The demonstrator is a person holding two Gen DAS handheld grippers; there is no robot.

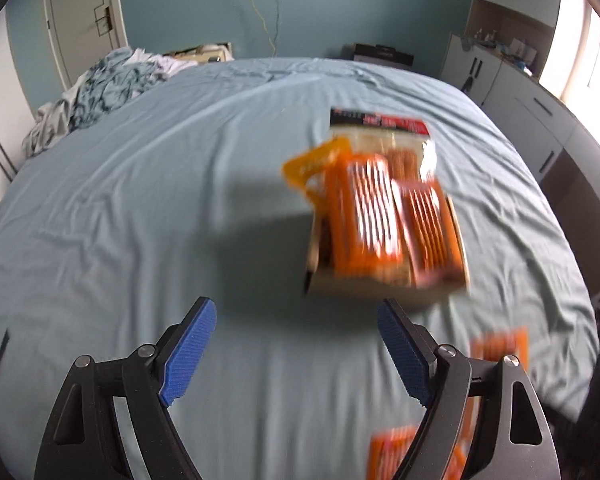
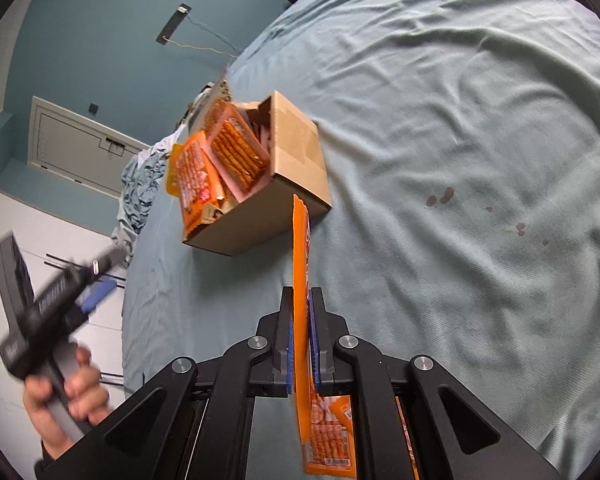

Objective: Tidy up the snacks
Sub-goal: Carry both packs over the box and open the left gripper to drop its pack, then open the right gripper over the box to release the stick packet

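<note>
A cardboard box (image 1: 388,284) (image 2: 300,160) sits on the blue bed sheet, stuffed with orange snack packs (image 1: 376,212) (image 2: 196,176) and a clear cracker pack (image 2: 238,152) that stick out of its top. My left gripper (image 1: 296,312) hangs open and empty above the sheet, just short of the box. It also shows blurred at the left of the right wrist view (image 2: 88,276), held by a hand (image 2: 66,396). My right gripper (image 2: 302,292) is shut on a flat orange snack pack (image 2: 300,240), held edge-on and pointing at the box.
More orange snack packs (image 1: 500,346) (image 1: 392,452) lie on the sheet near my left gripper's right finger. Crumpled bedding (image 1: 100,88) is piled at the far left corner of the bed. White cabinets (image 1: 520,92) line the right side. Dark stains (image 2: 440,198) mark the sheet.
</note>
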